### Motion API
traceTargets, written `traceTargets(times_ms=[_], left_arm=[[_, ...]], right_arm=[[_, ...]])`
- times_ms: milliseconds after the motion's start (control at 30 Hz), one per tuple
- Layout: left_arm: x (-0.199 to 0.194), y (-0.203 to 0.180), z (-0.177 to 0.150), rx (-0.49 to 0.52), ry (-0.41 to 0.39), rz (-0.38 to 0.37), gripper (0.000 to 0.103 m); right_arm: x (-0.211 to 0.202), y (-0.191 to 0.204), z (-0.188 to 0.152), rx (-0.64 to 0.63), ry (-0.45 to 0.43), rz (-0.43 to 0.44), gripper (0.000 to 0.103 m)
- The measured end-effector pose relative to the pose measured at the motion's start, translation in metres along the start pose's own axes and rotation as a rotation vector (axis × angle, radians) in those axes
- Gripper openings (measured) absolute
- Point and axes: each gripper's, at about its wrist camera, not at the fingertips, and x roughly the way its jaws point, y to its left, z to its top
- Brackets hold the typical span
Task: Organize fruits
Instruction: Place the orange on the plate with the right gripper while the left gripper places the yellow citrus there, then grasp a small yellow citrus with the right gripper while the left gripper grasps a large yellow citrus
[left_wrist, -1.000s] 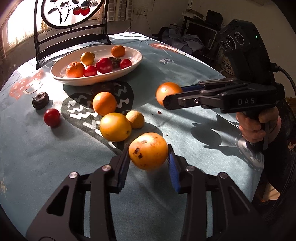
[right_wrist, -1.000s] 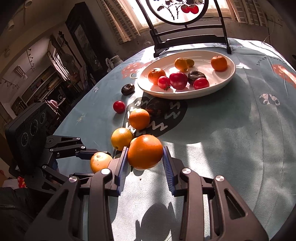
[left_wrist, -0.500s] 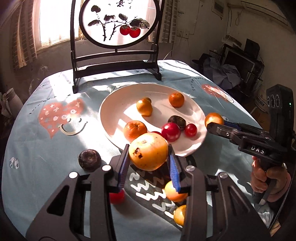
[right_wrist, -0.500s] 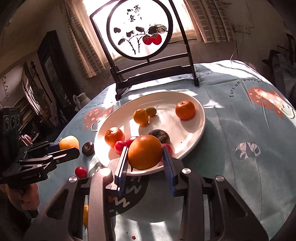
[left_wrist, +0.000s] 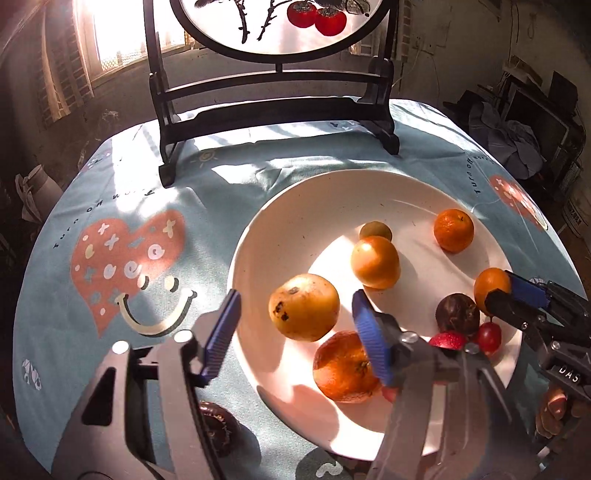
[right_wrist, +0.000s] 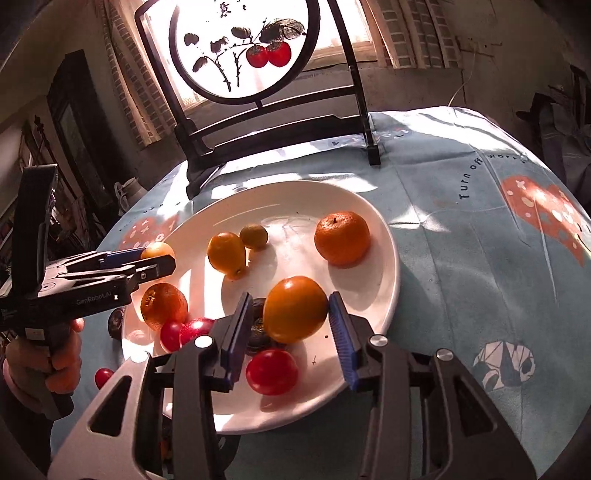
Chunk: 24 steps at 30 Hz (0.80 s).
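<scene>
Teal cloth with hearts and smileys covers the counter (left_wrist: 229, 184), and a dark wooden stand with a round persimmon painting (right_wrist: 240, 48) sits at the far edge. Next biggest is the white plate (left_wrist: 295, 206), holding a mix of oranges, small red fruits and a dark one. Left gripper (left_wrist: 291, 317) has its jaws wide, and a spotted yellow fruit (left_wrist: 303, 307) sits loose between them over the plate, touching neither pad. Right gripper (right_wrist: 288, 325) is open too, an orange (right_wrist: 295, 309) between its pads. Off the plate, a dark fruit (left_wrist: 218, 428) lies by the rim.
</scene>
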Motion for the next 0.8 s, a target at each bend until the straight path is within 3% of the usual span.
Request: traceTargets(times_ms=[67, 200, 400, 567, 733, 800], left_arm=[[-0.021, 0.002, -0.005, 0.001, -0.085, 0.047, 0.092], [-0.057, 0.007, -0.024, 0.006, -0.101, 0.072, 0.098], [-0.103, 0.024, -0.081, -0.058, -0.163, 0.06, 0.101], [-0.102, 0.039, -0.115, -0.117, -0.119, 0.058, 0.101], [-0.101, 0.053, -0.126, -0.187, -0.078, -0.015, 0.101], [-0.101, 0.054, -0.127, -0.197, -0.079, -0.017, 0.101]], right_arm=[[-0.008, 0.001, -0.002, 0.006, -0.007, 0.018, 0.045], [-0.029, 0.009, -0.007, 0.024, -0.019, 0.076, 0.047], [-0.05, 0.043, -0.036, -0.021, 0.034, 0.206, 0.047], [-0.061, 0.077, -0.067, -0.161, 0.11, 0.324, 0.047], [-0.078, 0.089, -0.089, -0.358, 0.171, 0.344, 0.047], [-0.08, 0.086, -0.098, -0.394, 0.194, 0.309, 0.047]])
